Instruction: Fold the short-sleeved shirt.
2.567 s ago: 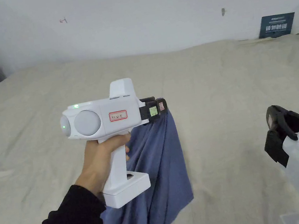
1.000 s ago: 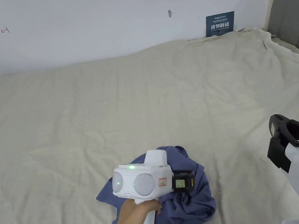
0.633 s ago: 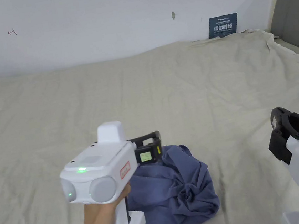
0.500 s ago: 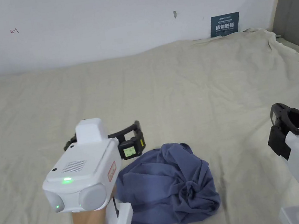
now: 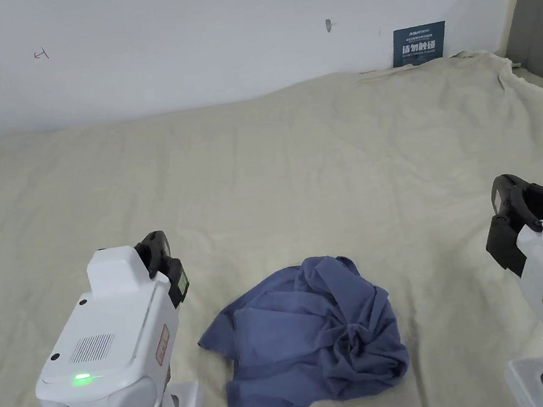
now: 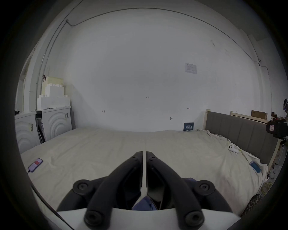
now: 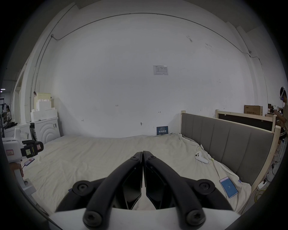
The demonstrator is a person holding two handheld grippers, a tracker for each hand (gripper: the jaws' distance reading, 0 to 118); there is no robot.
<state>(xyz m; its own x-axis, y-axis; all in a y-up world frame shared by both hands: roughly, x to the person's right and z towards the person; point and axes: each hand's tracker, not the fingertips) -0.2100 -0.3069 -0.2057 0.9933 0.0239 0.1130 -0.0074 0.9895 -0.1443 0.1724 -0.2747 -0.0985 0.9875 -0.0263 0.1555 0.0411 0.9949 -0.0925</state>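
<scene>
The blue short-sleeved shirt [image 5: 311, 334] lies crumpled in a heap on the beige bed sheet [image 5: 296, 166], near the front edge. My left gripper [image 5: 162, 267] hovers to the left of the heap, apart from it, jaws drawn together with nothing between them [image 6: 144, 153]. A scrap of the shirt [image 6: 143, 205] shows below its jaws. My right gripper [image 5: 516, 223] is held off to the right of the shirt, shut and empty [image 7: 142, 153]. In the right gripper view the left gripper [image 7: 33, 148] appears at the far left.
A white controller [image 7: 201, 157] and a phone [image 7: 228, 186] lie by the grey headboard [image 7: 226, 140] on the right. Another phone [image 6: 35, 165] lies at the bed's left edge. White machines [image 6: 53, 123] stand left of the bed. A person [image 7: 284, 109] stands far right.
The left gripper lowered the hanging shirt onto the bed, let it go, drew back to the left and brought its jaws together. The right gripper stayed put.
</scene>
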